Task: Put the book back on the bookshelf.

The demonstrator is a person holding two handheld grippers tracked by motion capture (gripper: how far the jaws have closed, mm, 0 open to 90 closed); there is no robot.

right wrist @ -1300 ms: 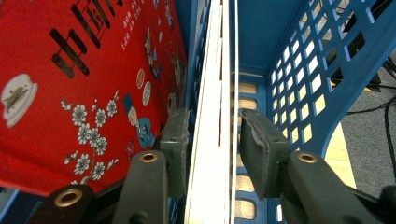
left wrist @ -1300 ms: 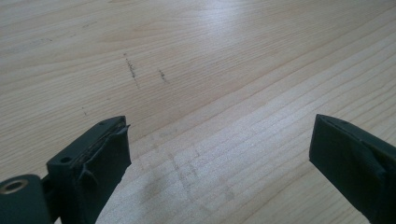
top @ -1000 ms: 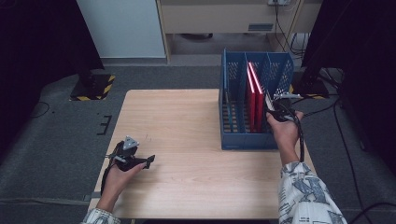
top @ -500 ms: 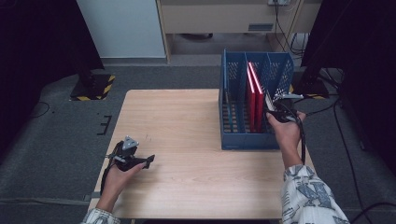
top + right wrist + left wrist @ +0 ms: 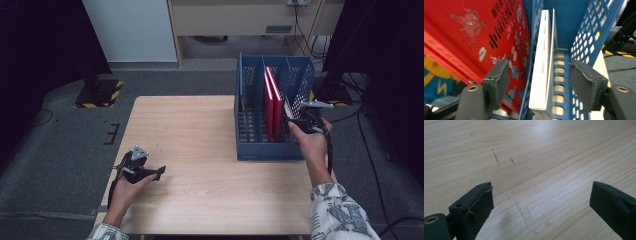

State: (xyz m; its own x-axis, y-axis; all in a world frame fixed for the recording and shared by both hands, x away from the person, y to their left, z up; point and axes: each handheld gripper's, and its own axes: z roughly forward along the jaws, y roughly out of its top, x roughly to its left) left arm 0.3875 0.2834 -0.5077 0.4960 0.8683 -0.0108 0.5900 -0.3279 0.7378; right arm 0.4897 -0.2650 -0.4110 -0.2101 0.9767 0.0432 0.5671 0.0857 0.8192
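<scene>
Pale wooden table (image 5: 200, 130): a white book (image 5: 543, 67) is already stood in the blue rack (image 5: 250, 150)'s rightmost slot, released between the just-opened right gripper (image 5: 541, 82) jaws; withdrawal is judged left. Left gripper (image 5: 541, 202) is spread, idle.

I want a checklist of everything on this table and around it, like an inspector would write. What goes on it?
Surface: pale wooden table, a few faint scuff marks.
Job's things: blue file rack at the table's right side; red books stand in a middle slot; a thin white book stands in the rightmost slot.
Clutter: nothing seen.
Tools: left tool open, low over bare wood. Right tool has just been opening; its pads stand clear on either side of the white book.
Cables: one trails from each tool; more hang behind the table.
Surroundings: grey floor, white cabinet, black-and-yellow striped base.
</scene>
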